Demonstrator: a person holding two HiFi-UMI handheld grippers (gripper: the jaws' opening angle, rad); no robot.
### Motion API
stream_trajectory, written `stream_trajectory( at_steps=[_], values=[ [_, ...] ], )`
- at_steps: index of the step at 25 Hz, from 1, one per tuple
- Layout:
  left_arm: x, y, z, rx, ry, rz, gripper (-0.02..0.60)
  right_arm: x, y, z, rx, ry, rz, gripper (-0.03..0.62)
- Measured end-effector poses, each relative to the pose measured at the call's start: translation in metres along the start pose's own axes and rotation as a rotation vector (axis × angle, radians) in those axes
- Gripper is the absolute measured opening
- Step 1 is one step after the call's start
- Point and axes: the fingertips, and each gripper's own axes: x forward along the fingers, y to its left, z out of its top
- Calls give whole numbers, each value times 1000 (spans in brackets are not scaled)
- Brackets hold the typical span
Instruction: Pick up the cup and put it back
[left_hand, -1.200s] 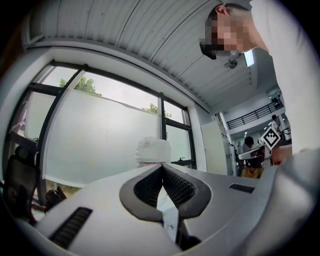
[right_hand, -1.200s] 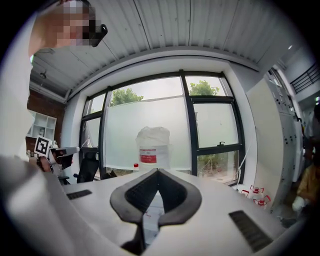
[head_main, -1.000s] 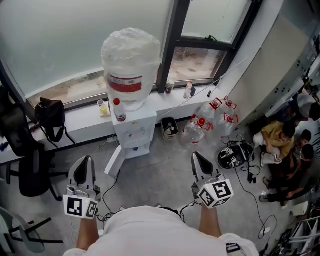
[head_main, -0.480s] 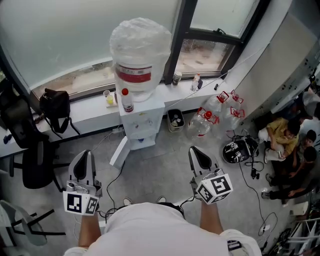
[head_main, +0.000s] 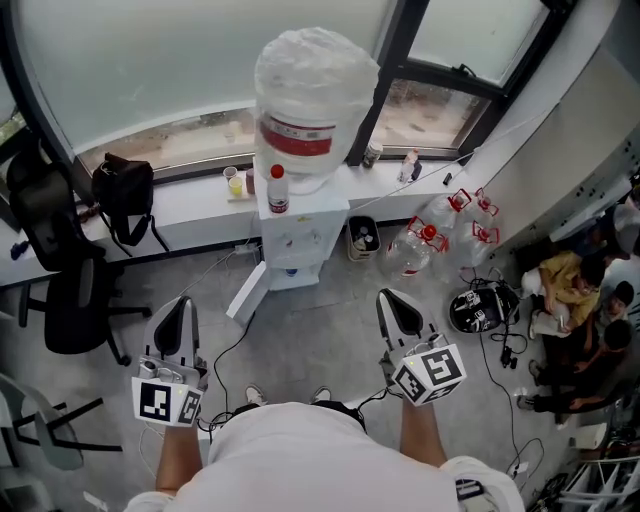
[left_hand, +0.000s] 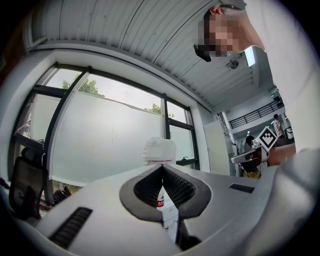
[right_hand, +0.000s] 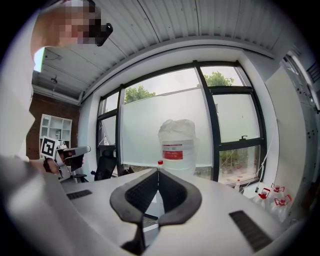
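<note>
Two grey claws, the left claw (head_main: 182, 308) and the right claw (head_main: 392, 302), are both fully closed and empty, side by side above the grey floor (head_main: 320, 340). Beyond them stands a white water dispenser (head_main: 297, 235) topped by a large clear bottle (head_main: 315, 100). The small clear cup of yellow liquid (head_main: 233, 181) sits on the white window ledge (head_main: 190, 215) just left of the dispenser, well apart from both claws.

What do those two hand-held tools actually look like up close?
The left gripper and right gripper each have a smooth grey shell tapering to two fingers with black ribbed insides. A white cube with black square markers sits at each one's rear. The person wears a white short-sleeved shirt.
</note>
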Motion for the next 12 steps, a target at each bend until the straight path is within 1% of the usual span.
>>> stream_trajectory(
  at_steps=[5,12],
  values=[
    [-11,10,-6,-8,7,12,23,7,13,-1,1,11,11,20],
    [-20,14,-10,-21,14,-6,23,12,31,-3,-9,23,20,20]
  ],
)
